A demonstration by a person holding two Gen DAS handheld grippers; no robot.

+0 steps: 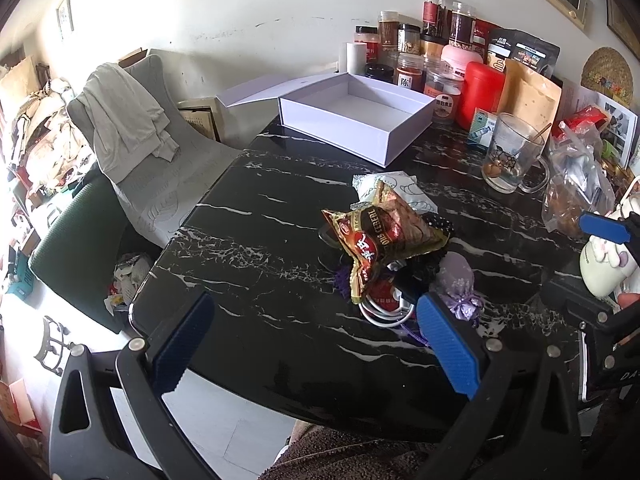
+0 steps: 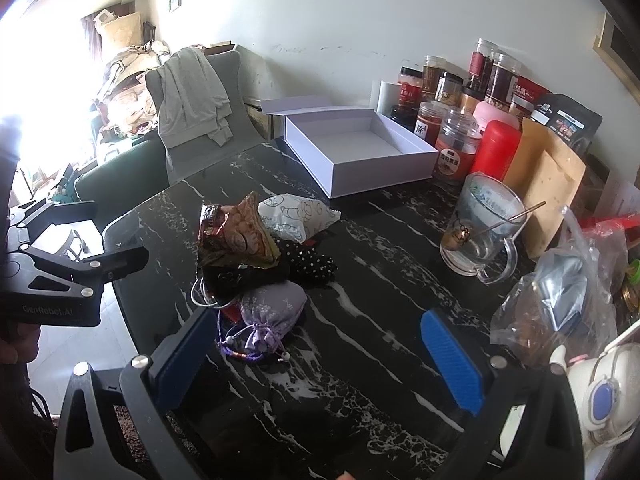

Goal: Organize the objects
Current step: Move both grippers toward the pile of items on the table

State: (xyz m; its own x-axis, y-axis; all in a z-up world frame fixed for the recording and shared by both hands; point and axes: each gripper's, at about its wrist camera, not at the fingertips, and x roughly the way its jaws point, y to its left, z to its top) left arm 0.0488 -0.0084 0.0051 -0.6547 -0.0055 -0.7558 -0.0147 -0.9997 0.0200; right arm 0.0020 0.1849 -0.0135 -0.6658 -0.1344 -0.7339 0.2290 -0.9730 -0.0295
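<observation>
Left hand-held gripper [image 1: 314,344] spread wide, right hand-held gripper [image 2: 316,354] likewise, seemingly level

- Left gripper [image 1: 316,344]: black skeletal frame with triangular cut-outs and silver round screws at the finger pivots.
- Finger pads [image 1: 448,346]: blue, ribbed texture, rectangular.
- Right gripper [image 2: 316,354]: same build, with black frame, silver screws and blue ribbed pads [image 2: 452,360].
- Right wrist view: the left unit's black side plate carries pale "GenRobot.AI" lettering.
- Left wrist view: partial white lettering on the right unit, unreadable.
</observation>
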